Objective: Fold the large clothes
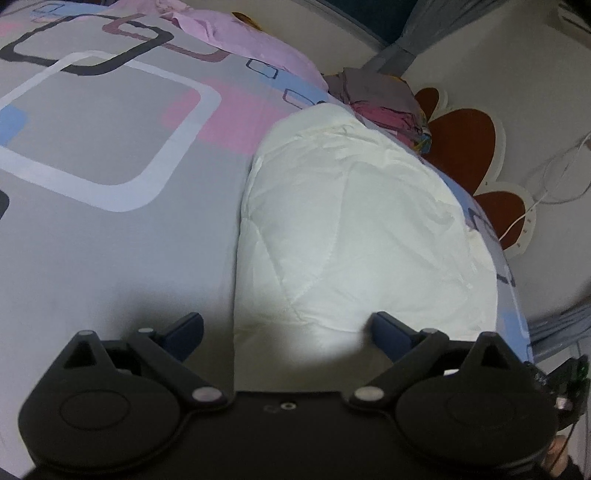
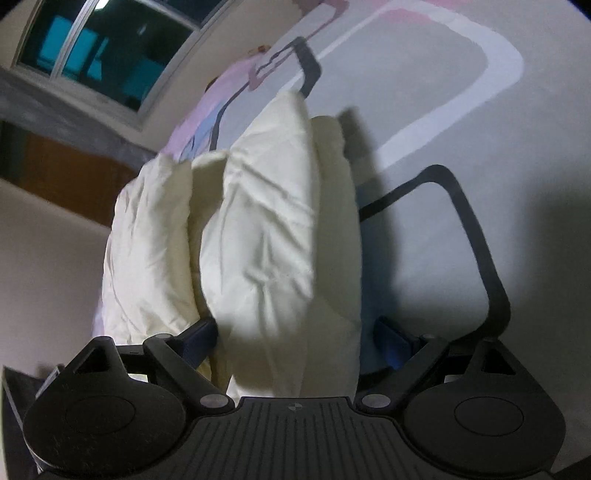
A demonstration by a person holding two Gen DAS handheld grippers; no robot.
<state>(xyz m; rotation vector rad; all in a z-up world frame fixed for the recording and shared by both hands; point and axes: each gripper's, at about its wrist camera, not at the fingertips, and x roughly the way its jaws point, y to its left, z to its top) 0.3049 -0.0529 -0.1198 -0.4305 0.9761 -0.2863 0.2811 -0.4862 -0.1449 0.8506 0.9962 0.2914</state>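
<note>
A cream quilted comforter [image 1: 354, 221] lies folded into a thick bundle on the grey patterned bedsheet [image 1: 110, 258]. In the left wrist view my left gripper [image 1: 286, 326] stands open just above the bundle's near edge, and its fingers touch nothing. In the right wrist view the same comforter [image 2: 266, 229] shows several stacked layers end-on. My right gripper [image 2: 295, 332] is open wide around the top fold. Its left fingertip [image 2: 205, 330] sits in the gap between layers, while the right fingertip [image 2: 386, 334] stands apart from the cloth over the sheet [image 2: 424, 110].
A pink cloth [image 1: 236, 33] and a crumpled pile of grey and pink clothes [image 1: 380, 99] lie at the bed's far side. A brown flower-shaped headboard [image 1: 461, 147] and a white cable [image 1: 554, 184] are on the wall. A dark window [image 2: 92, 55] shows beyond the bed.
</note>
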